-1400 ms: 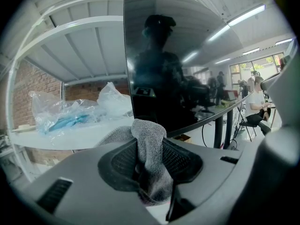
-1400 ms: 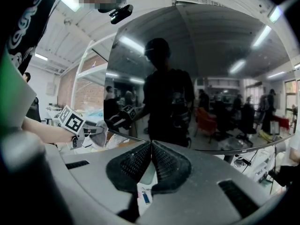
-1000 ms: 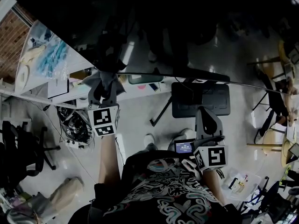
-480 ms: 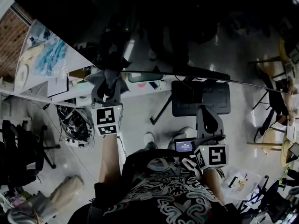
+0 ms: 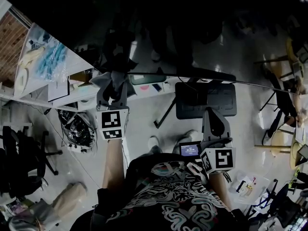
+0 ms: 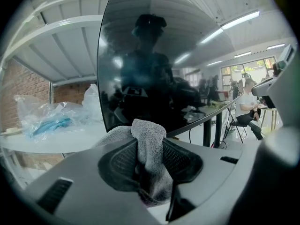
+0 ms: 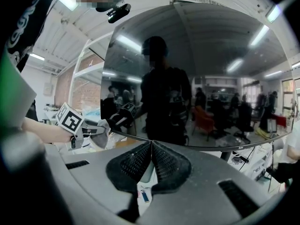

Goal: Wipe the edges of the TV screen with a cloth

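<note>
Plainly, the left tongs (image 6: 150, 159) are clamped on a grey terry cloth (image 6: 149, 137). Its bunched top sits at the bottom-left corner of the TV screen (image 6: 154, 55), touching it or just short of it; I cannot tell which. The screen's long lower edge runs rightward from that corner, so the left arm is nearer. The panel is dark, glossy and mirror-like. Below the screen's middle, the right tongs (image 7: 151, 146) are pressed together and hold nothing.

— How are the left tongs (image 6: 149, 165)?
— Clamped on a cloth (image 6: 147, 135), left arm (image 5: 113, 165) stretched forward.
— And the right tongs (image 7: 151, 146)?
— Pressed together, empty; right arm (image 5: 220, 186) drawn in near the torso.
</note>
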{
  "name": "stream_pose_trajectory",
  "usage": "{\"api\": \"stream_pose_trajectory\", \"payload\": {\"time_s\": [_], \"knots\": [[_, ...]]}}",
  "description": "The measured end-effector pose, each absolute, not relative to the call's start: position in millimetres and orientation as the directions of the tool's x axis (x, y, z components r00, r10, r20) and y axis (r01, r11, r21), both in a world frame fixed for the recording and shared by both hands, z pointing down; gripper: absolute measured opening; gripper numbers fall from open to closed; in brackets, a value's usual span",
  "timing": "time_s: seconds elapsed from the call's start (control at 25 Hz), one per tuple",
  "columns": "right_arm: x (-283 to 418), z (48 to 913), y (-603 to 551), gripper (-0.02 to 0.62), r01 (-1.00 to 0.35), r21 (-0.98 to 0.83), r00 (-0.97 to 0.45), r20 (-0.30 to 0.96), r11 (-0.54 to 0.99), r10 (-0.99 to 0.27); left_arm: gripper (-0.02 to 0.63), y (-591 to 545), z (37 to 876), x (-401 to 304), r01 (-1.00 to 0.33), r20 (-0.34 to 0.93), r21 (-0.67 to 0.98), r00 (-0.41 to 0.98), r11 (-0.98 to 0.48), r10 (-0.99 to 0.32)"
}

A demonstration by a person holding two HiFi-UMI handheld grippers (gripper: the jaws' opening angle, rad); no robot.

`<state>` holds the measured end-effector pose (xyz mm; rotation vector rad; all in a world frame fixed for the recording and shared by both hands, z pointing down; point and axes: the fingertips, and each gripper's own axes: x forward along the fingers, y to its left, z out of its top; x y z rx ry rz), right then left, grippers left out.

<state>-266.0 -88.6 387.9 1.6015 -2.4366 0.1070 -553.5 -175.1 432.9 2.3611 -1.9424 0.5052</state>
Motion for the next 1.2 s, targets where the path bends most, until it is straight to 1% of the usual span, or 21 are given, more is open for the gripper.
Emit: {"api": "stream_pose_trajectory", "payload": {"time_s": [0.4, 0.8, 1.2], "knots": [[-257, 384, -100, 0.029, -0.93, 0.072, -0.339, 0.215, 0.361, -0.916, 0.144, -176, 432, -538, -0.955, 0.28, -0.164, 0.197, -0.248, -0.94], [-251, 380, -119, 0.029, -0.934, 0.097, -0.321, 0.203, 0.345, -0.925, 0.144, -175, 431, -517, -0.94, 0.28, -0.169, 0.244, -0.298, -0.929], [-250, 375, -133, 0.029, -0.934, 0.1, -0.321, 0.187, 0.343, -0.929, 0.144, -177, 430, -506, -0.936, 0.285, -0.16, 0.261, -0.314, -0.922]]}}
